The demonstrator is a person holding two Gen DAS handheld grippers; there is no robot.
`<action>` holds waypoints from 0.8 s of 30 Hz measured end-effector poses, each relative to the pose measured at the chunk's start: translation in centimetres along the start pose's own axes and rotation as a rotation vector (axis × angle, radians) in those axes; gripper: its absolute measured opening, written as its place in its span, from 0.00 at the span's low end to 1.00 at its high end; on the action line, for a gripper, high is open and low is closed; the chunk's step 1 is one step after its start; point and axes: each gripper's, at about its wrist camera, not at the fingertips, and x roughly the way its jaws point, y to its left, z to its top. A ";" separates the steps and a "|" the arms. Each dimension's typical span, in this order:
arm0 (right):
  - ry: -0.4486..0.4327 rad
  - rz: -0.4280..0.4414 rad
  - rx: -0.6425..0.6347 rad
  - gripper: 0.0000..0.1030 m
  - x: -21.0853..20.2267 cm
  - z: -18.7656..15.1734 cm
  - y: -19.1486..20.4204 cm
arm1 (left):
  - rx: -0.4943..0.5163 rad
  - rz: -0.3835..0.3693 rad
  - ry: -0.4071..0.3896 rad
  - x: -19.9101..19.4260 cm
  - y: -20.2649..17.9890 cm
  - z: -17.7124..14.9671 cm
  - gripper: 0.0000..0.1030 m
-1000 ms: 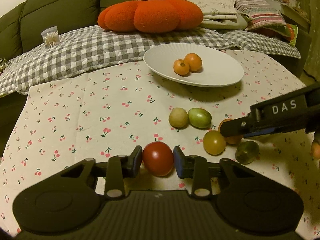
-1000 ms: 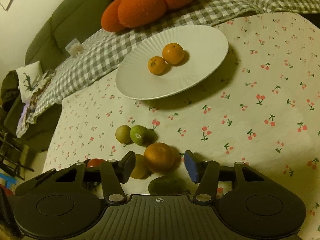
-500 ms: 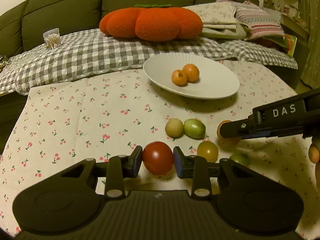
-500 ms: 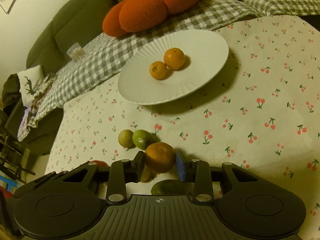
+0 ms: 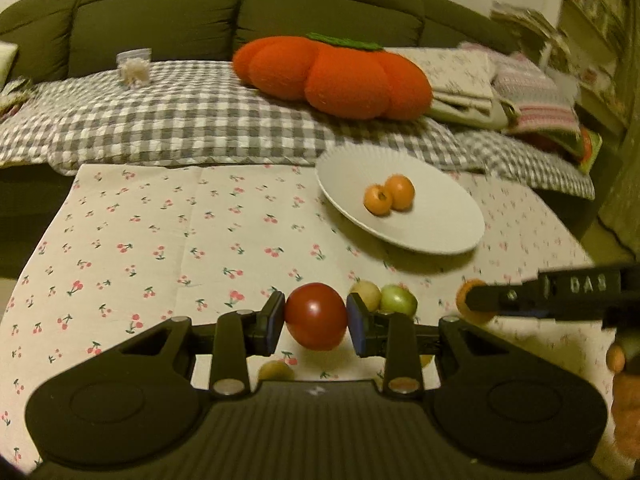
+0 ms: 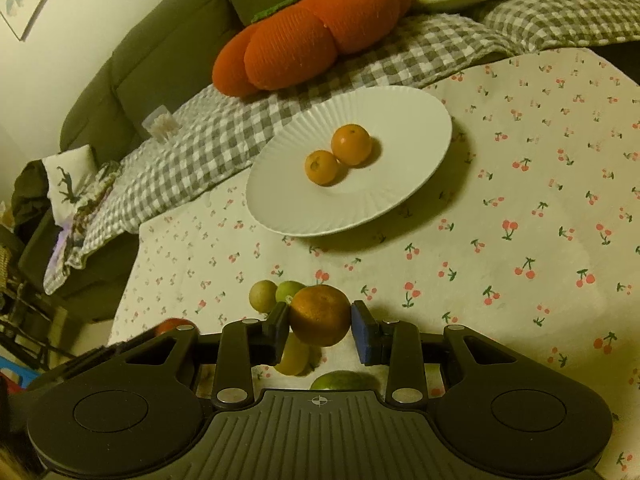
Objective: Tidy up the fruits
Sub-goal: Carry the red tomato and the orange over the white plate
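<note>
Tomato (image 5: 316, 317) is sitting clamped in your left gripper (image 5: 316, 322) (red one). Your right gripper (image 6: 320, 327) is pinching an orange (image 6: 320, 314) above the cherry-print tablecloth (image 6: 520, 216).

The left wrist view sits low and close over the counter's cherry-print cloth (image 5: 168, 240), looking level along its tongs (image 5: 316, 322) toward the olive-green sofa (image 5: 240, 20) at 12 o'clock. The right wrist view looks from higher and tilts down, with its tongs (image 6: 320, 328) at 6 o'clock. Both views share the ribbed white round plate (image 5: 440, 224) (image 6: 380, 120), the orange pumpkin-shaped cushion (image 5: 340, 76) (image 6: 304, 36) and the grey checked blanket (image 5: 180, 120) (image 6: 208, 148). The right tongs enter the left view at 3 o'clock.
</note>
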 end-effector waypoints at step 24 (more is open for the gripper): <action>-0.075 -0.038 -0.055 0.31 -2.0 3.2 -0.5 | 0.007 -0.060 0.017 2.7 -4.4 2.9 0.31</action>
